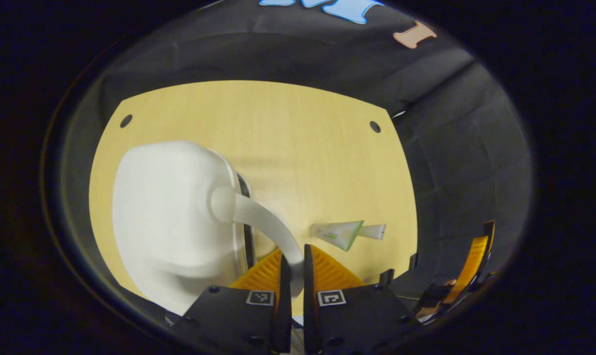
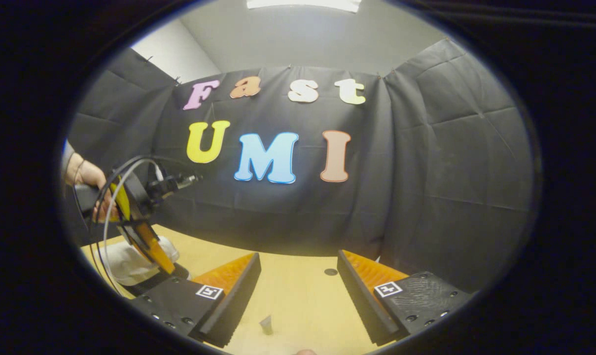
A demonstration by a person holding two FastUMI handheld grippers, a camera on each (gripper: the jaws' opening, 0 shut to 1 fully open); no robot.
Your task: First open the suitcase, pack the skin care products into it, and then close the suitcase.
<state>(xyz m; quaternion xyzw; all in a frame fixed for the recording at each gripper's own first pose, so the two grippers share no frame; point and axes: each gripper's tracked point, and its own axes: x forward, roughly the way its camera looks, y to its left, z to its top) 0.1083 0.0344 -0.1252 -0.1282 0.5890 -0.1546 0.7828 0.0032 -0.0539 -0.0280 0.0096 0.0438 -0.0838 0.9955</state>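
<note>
While your left gripper (image 1: 293, 276) is clamped on its curved handle (image 1: 268, 224), the white suitcase (image 1: 169, 222) on the tabletop (image 1: 302, 148) looks like a rigid, smooth, light shell, so keep that handle as your hold. Just right of the suitcase lies the skin care tube (image 1: 347, 232), soft and squeezable; take it mid-body. Your right gripper (image 2: 298, 291) hangs open, empty. No writing on the tube is legible.
</note>
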